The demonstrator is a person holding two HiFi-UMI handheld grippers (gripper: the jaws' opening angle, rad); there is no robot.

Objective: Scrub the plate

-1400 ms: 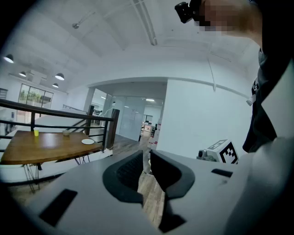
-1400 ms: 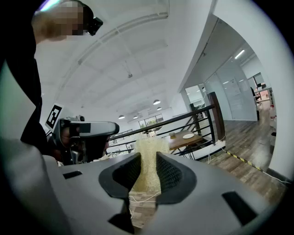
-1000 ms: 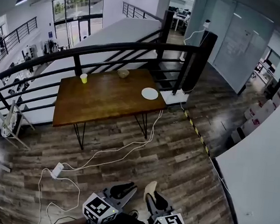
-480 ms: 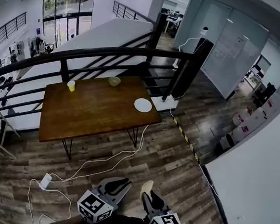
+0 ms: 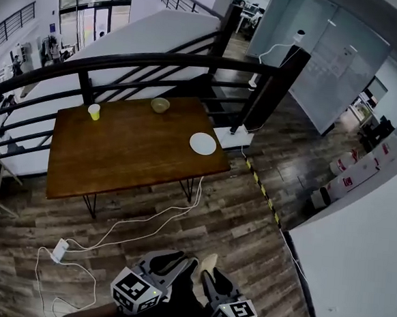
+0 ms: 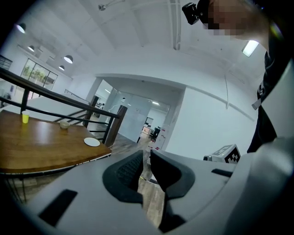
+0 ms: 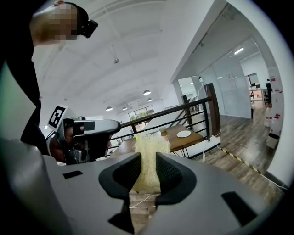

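Observation:
A white plate (image 5: 202, 143) lies near the right edge of a brown wooden table (image 5: 127, 155), far ahead of both grippers; it also shows small in the left gripper view (image 6: 92, 142) and the right gripper view (image 7: 183, 133). My right gripper (image 5: 208, 266) is held low over the floor, shut on a pale yellow mesh scrub pad (image 7: 149, 153) that sticks up between its jaws. My left gripper (image 5: 178, 263) hangs beside it, shut, with only a thin slit between the jaws and nothing in them.
A small bowl (image 5: 160, 105) and a yellow cup (image 5: 94, 111) stand at the table's far edge. A black railing (image 5: 144, 65) runs behind the table. A white cable and a power strip (image 5: 59, 249) lie on the wooden floor between me and the table.
The head view has swung a little, so the table now sits more to the left and slightly nearer. Both grippers stay low together, the right still holding the scrub pad.

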